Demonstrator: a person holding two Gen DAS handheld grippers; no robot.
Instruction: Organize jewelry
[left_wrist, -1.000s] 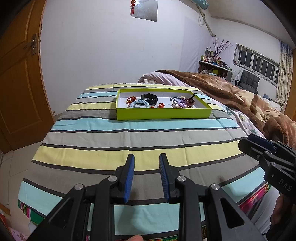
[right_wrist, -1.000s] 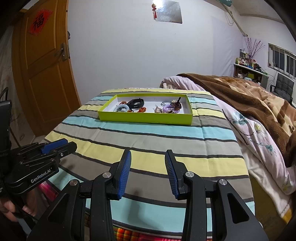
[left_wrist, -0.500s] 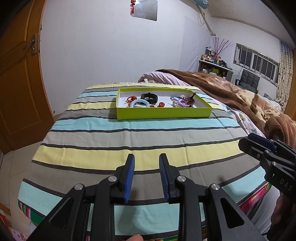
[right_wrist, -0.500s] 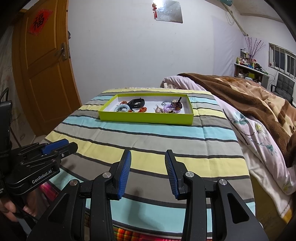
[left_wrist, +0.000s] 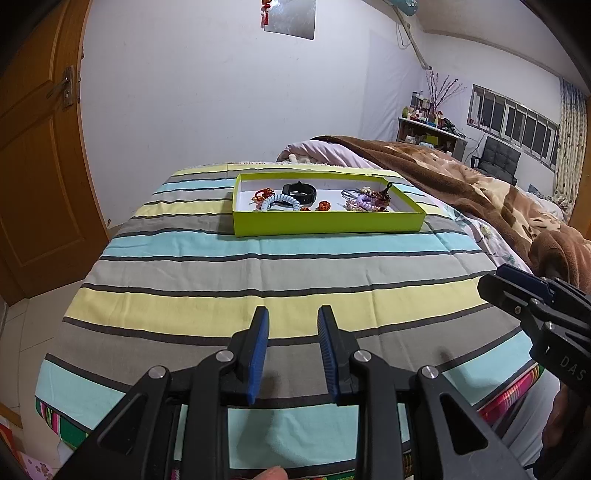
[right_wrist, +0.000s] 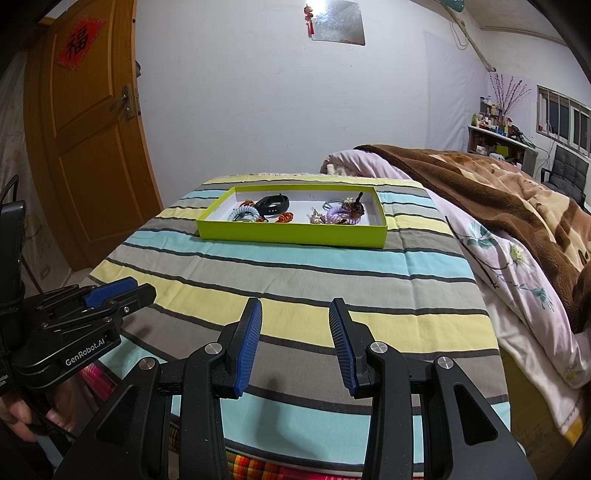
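A shallow lime-green box (left_wrist: 325, 223) (right_wrist: 291, 234) with a white inside sits at the far end of the striped cloth. In it lie a black band (left_wrist: 300, 192) (right_wrist: 273, 204), a pale blue coil ring (left_wrist: 280, 202) (right_wrist: 244, 213), small red-orange pieces (left_wrist: 323, 205), and a purple bracelet (left_wrist: 367, 201) (right_wrist: 341, 212) in a tangle with other trinkets. My left gripper (left_wrist: 291, 314) hovers open and empty over the near stripes, well short of the box. Beside it my right gripper (right_wrist: 295, 306) hangs open too, a little wider, holding nothing.
The striped cloth (left_wrist: 273, 269) covers a table-like surface next to a bed with a brown blanket (right_wrist: 498, 192) and a floral sheet (right_wrist: 517, 266) on the right. A wooden door (right_wrist: 92, 147) stands on the left. The cloth's near edge drops away below the grippers.
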